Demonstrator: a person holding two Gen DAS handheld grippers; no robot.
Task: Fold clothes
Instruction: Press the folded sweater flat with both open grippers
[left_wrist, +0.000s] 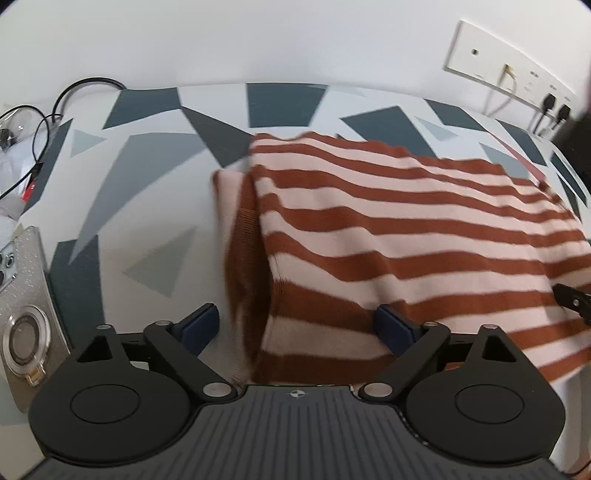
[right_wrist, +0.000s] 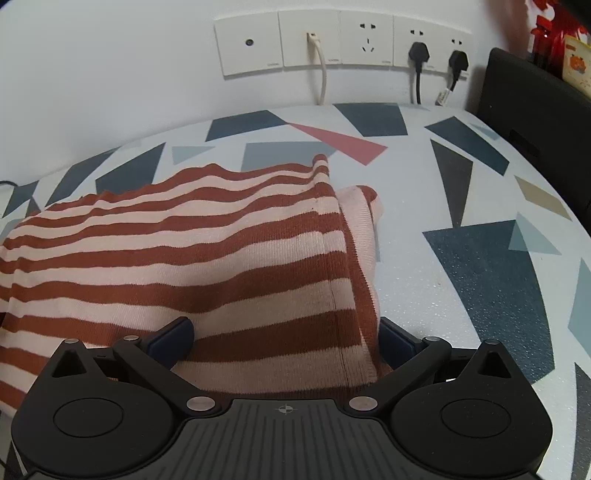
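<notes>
Left wrist view: no legible writing. The left gripper (left_wrist: 297, 328) stands with jaws wide apart over the near left edge of a rust-and-pink striped sweater (left_wrist: 406, 236), clamping nothing — the folded garment lies on the patterned tablecloth (left_wrist: 147, 206), spreading toward 2 o'clock, stripes running 9 to 3. A phone (left_wrist: 26, 314) sits at 9 o'clock.

Right wrist view: wall sockets (right_wrist: 340, 40) carry print too small to read. The right gripper (right_wrist: 286, 343), jaws spread, straddles the sweater's near right edge — cloth between, pads not pressing.
</notes>
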